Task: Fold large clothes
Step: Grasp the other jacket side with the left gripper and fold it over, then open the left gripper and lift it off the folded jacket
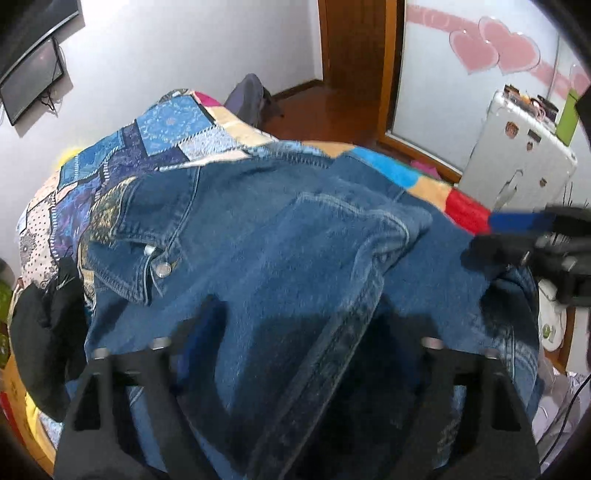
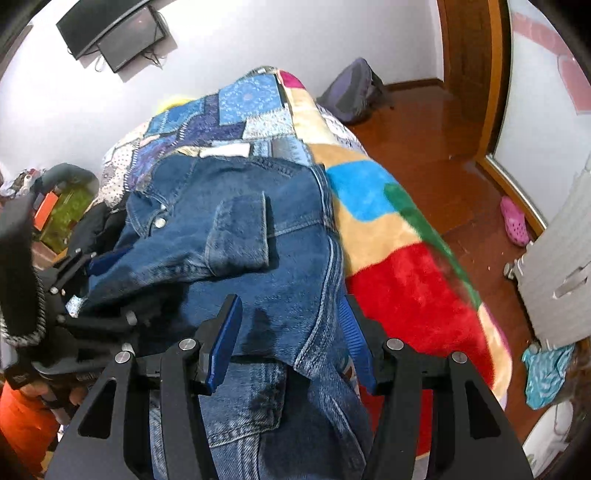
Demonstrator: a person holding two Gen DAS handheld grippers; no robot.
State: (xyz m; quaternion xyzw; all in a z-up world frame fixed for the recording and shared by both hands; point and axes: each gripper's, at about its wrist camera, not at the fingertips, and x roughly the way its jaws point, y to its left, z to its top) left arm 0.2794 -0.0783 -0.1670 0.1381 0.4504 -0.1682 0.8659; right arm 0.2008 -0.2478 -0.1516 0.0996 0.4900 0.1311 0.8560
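Nearest in the right wrist view, the right tool stands with its blue-padded fingers spread apart, a fold of the denim jacket passing between them; the pads are not pressed onto the cloth. In the left wrist view the left tool sits low at the frame's bottom with denim draped over its fingertips, so I cannot tell whether it is spread or pinching.

The jacket lies rumpled on the bed, a sleeve cuff folded across its middle, its collar and metal snap buttons toward the left. It rests on a patchwork quilt, beside a plush blanket of red, tan, blue and green blocks along the bed's right edge. A black garment lies just left of the jacket.

Farther off, a white suitcase stands by a door with pink heart decals, a pink clog lies on the wooden floor, a grey backpack leans at the wall, and a dark monitor is mounted above. No legible writing shows anywhere.
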